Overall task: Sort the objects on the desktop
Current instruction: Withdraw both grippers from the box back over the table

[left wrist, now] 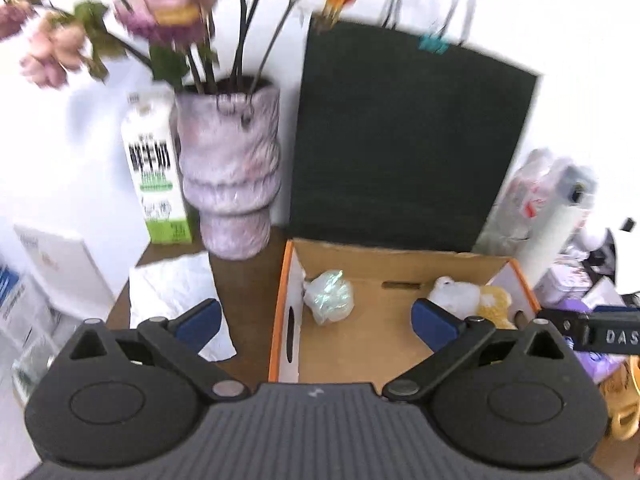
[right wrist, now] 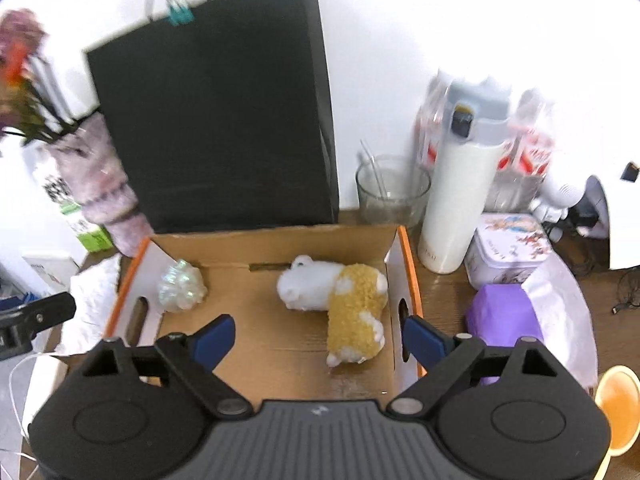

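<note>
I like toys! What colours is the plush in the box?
The plush toy is white and golden yellow; clearest in the right wrist view.

Blurred flowers (left wrist: 120,20) cut off at top, yellow cup (right wrist: 618,408) clipped by right edge

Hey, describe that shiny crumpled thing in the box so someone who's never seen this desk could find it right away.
Find the open cardboard box with orange edges, in front of the tall black paper bag. In the box's far left corner sits a small iridescent crumpled ball. Unlike the fluffy white-and-yellow plush toy on the box's right side, it is glossy, pale and pearly green.
</note>
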`<state>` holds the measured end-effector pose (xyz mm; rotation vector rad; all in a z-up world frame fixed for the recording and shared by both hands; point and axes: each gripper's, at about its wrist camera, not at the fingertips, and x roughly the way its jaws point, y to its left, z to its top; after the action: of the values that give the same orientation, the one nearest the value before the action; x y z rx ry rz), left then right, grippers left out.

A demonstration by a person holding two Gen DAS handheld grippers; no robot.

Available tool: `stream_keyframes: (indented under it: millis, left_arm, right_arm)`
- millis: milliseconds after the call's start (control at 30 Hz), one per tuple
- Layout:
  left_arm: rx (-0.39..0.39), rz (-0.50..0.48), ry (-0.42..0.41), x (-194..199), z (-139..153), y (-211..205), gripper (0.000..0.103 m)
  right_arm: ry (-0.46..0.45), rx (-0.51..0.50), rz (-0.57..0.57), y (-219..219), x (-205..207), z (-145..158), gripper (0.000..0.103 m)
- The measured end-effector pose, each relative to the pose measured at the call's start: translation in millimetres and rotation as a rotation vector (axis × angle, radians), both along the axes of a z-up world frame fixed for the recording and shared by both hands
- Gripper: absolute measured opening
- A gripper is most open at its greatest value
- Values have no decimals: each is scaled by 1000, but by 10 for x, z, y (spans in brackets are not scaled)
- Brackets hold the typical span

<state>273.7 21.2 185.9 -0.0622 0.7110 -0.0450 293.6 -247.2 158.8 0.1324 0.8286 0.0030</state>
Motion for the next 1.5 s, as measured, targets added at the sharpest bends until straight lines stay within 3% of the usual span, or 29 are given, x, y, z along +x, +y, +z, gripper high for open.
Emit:
stream_keyframes:
  millis: [200, 267, 467, 533, 600, 700, 800, 1000, 1133, 1267, 1367, 1500]
  left_arm:
    - [12, 59, -208, -846, -15, 3, 103]
    - [7, 63, -229, -1148, -108, -29, 103]
    - [-168, 20, -211, -2215, -631, -41, 103]
    - [-150, -25, -228, -2523, -834, -64, 103]
    - [-84, -51, -214, -2737, -1022, -91, 103]
    - [1, -58, -208, -2978, -1174, -151, 103]
    - [19, -53, -224, -3174, -1262, -167, 103]
    - [69, -99, -206, -3326, -1478, -249, 103]
    - [87, -93, -194, -3349, -1543, -263, 103]
    - [52, -93, -182, -3361, -1578, -234, 103]
    - [46, -110, -161, -3368, -1598, -241, 103]
    - [29, -102, -189, -3414, -1604, -223, 103]
  right_arm:
    - [-284, 28, 42, 2, -701, -123, 96]
    - [-279, 35, 64, 48, -941, -226, 95]
    - [-284, 90, 161, 240, -2014, -530, 96]
    - [-319, 51, 207, 298, -2403, -640, 97]
    - [-343, 2, 252, 342, -2785, -768, 101]
    - [-308, 0, 244, 342, -3187, -1006, 101]
    - [-276, 21, 218, 292, -3469, -1214, 101]
    - [-226, -37, 191, 270, -3740, -1461, 101]
    - [-230, -13, 157, 259, -3715, -1473, 101]
    - [-187, -41, 140, 273, -3625, -1507, 101]
    - [-210, -42, 143, 275, -3652, -1521, 101]
    - [-197, -55, 145, 281, -3612, -1531, 101]
